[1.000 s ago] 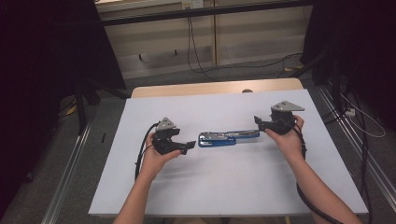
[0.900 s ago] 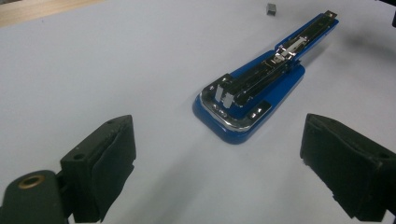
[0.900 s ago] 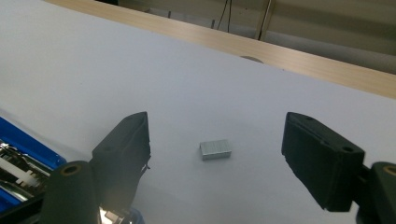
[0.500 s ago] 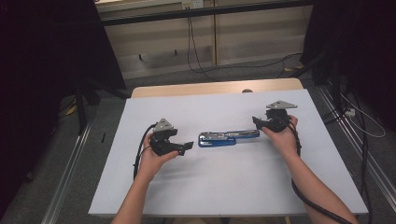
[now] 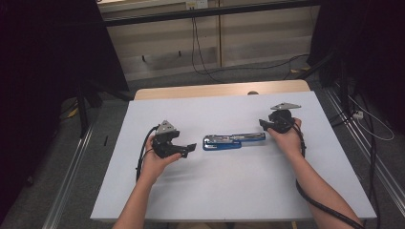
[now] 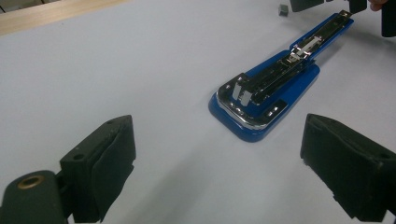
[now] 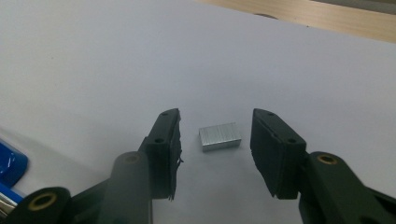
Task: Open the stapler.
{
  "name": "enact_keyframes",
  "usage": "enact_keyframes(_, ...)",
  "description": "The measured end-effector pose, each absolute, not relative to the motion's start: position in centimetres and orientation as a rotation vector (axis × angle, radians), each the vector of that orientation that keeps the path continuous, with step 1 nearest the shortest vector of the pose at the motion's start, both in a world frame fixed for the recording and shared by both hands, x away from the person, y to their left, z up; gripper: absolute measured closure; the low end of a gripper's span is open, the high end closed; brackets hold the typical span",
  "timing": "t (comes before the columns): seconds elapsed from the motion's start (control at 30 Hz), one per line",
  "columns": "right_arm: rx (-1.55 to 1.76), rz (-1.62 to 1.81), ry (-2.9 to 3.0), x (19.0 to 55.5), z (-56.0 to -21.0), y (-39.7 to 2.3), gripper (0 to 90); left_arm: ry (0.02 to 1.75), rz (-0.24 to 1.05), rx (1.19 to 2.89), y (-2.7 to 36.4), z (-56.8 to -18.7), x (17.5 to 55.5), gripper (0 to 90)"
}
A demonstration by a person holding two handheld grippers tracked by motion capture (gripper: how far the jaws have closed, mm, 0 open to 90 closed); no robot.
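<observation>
Jaws of both grippers stand released: right gripper [image 7: 215, 154] straddles a staple block [image 7: 220, 136], seemingly untouched, beside the stapler [image 5: 233, 140].

On the table [image 5: 229, 191], a stapler [image 5: 234, 140] is laid lengthwise across the middle, opened out flat, between the 2 grippers. The left gripper [image 5: 190, 148] is held just left of the stapler's wide end, with its 2 jaws set well apart and pointed toward that end. The right gripper [image 5: 263, 124] is held at the stapler's far, narrow end, slightly behind it. A strip of staples [image 7: 220, 136] is seen lying on the table between the right gripper's parted jaws, touched by neither.
</observation>
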State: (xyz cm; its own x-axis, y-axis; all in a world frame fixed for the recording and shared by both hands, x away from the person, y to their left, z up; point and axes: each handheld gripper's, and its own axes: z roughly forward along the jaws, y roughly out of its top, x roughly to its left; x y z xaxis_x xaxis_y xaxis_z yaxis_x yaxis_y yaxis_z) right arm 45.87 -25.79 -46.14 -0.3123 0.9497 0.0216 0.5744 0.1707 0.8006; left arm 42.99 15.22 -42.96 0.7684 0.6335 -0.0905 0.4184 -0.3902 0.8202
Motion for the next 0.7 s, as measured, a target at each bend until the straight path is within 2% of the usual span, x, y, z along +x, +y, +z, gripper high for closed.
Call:
enact_keyframes(0.27, 1.428, 0.973, 1.976, 46.48, -46.41, -25.51, 58.8, 0.784, 0.306, 2.043, 15.17, -42.99, 43.04, 10.8)
enact_keyframes(0.7, 1.427, 0.904, 1.969, 46.67, -46.83, -25.56, 61.9, 0.784, 0.305, 2.031, 15.44, -42.85, 43.06, 11.9)
